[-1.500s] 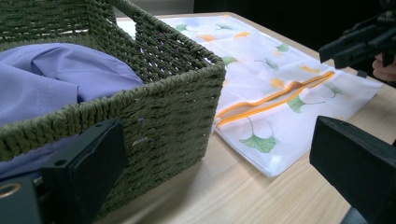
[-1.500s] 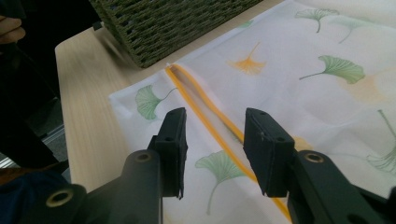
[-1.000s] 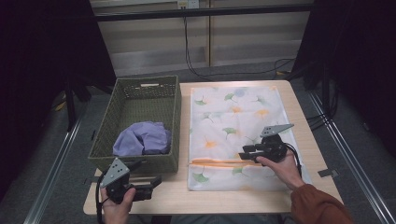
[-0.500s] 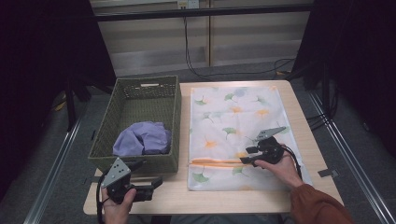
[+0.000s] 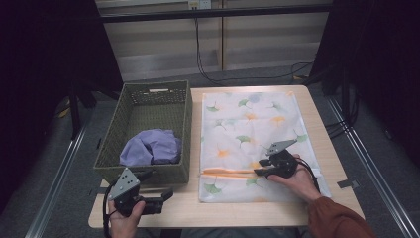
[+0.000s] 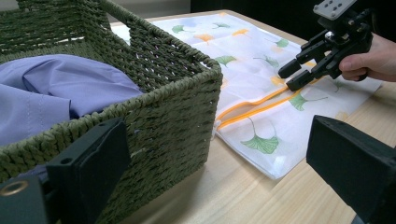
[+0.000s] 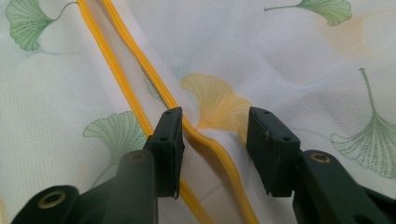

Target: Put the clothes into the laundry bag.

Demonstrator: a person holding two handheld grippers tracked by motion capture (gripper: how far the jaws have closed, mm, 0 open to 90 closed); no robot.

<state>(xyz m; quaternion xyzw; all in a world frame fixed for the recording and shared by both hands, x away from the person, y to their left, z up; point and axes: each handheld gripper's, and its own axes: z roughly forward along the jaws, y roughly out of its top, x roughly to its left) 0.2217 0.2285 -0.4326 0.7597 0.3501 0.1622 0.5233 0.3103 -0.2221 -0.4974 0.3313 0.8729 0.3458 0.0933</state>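
Now we hold the right claw half open and just narrowing astride the orange zipper edge of the laundry bag lying flat on the surface, probably not yet pinching; next we close and lift, left claw open beside the basket.

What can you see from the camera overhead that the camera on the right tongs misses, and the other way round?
From the high view: the green basket holding a purple cloth, the left tongs near the table edge, and the whole leaf-printed bag.

From the right gripper view: up close, the right tongs open, their jaws straddling one orange edge strip.

Both: the bag, its orange strips and the right tongs.
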